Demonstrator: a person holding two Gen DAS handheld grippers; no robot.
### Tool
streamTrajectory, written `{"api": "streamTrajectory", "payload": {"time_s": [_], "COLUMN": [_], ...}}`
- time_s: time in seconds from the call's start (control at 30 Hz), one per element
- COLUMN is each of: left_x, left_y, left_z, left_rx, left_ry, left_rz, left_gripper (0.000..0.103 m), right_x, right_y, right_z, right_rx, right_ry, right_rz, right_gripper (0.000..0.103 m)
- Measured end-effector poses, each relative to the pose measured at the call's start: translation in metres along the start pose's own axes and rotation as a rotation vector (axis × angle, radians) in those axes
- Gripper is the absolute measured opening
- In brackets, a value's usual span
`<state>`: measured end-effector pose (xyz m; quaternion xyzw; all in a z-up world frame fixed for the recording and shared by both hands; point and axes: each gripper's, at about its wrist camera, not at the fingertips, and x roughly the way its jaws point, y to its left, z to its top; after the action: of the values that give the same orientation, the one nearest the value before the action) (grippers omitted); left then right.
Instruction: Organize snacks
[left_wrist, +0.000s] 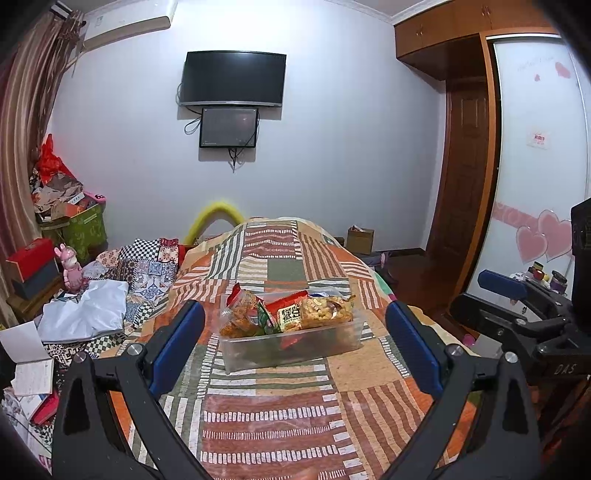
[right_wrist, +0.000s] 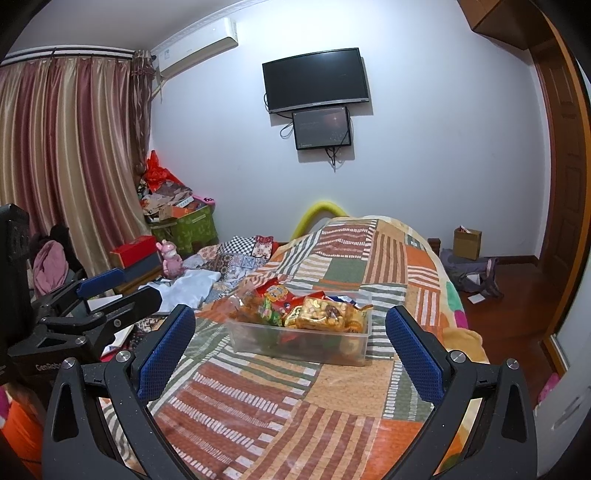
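On the patchwork bedspread (left_wrist: 280, 398) — clear tub (left_wrist: 291, 341) heaped with snack packets (left_wrist: 291, 314); both grippers (left_wrist: 295, 343) (right_wrist: 291, 350) wide open, empty.

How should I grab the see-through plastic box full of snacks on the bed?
Probably take the clear plastic snack box by its two short end walls, one tool on each, coming in from the near side over the patchwork bedspread. It sits upright with straight, flat walls, and snack packets pile above the rim, so pinching the rim from above looks awkward. The left tool and right tool are both open.
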<state>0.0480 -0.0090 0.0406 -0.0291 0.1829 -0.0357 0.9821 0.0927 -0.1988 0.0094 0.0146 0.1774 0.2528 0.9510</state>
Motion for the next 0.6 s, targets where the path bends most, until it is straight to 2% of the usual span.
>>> {"api": "streamTrajectory", "payload": {"time_s": [0.23, 0.6], "left_x": [0.0014, 0.0069], "left_y": [-0.0027, -0.0002], "left_z": [-0.0008, -0.0003], "left_rx": [0.022, 0.001], "left_ry": [-0.007, 0.004], "left_rz": [0.009, -0.004], "left_gripper": [0.100, 0.100], "right_x": [0.0033, 0.0082], "right_y": [-0.0015, -0.0033], "right_z": [-0.0003, -0.0026], "right_rx": [0.006, 0.009], "right_ry": [0.008, 0.022], "right_rz": [-0.004, -0.006], "right_gripper": [0.103, 0.103]}}
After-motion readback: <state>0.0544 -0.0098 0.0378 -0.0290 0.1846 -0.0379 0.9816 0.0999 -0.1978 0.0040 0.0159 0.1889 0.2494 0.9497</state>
